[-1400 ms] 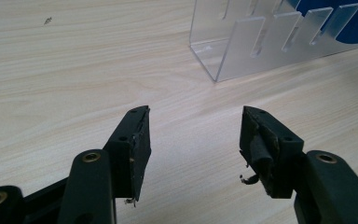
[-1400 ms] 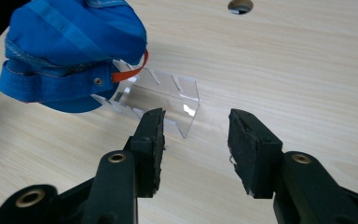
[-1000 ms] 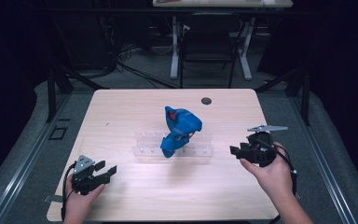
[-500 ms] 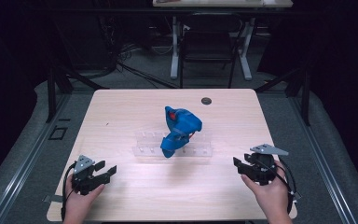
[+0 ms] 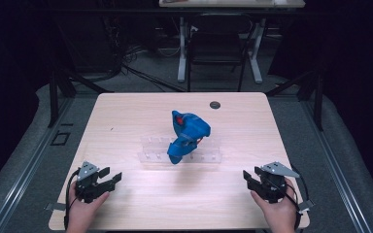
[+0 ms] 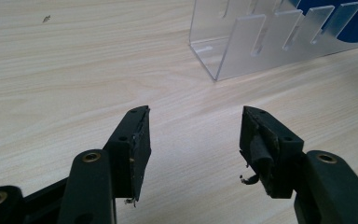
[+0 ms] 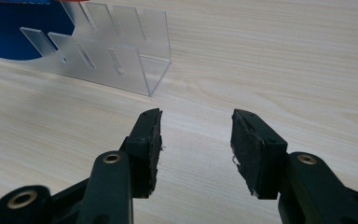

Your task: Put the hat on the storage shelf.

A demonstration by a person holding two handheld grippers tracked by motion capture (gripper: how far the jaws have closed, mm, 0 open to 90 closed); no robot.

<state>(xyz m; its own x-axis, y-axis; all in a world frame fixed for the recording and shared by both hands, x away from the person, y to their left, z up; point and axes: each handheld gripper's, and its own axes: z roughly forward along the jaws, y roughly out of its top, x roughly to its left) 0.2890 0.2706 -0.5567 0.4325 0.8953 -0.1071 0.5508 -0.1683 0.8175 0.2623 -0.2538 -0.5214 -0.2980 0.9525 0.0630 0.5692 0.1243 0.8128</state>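
Lowered since the earlier frames, the right gripper (image 5: 256,178) now sits near the table (image 5: 126,111) edge at 4 o'clock, jaws released and empty, having just been widening. Left gripper (image 5: 108,177), at 8 o'clock, has kept its place, jaws likewise spread on nothing. Both gripper views show the slotted end walls of the clear rack (image 6: 242,42) ahead. High view adds the blue tool (image 5: 187,136) leaning in that rack at table centre, and a dark round disc (image 5: 215,105) at 12 o'clock.
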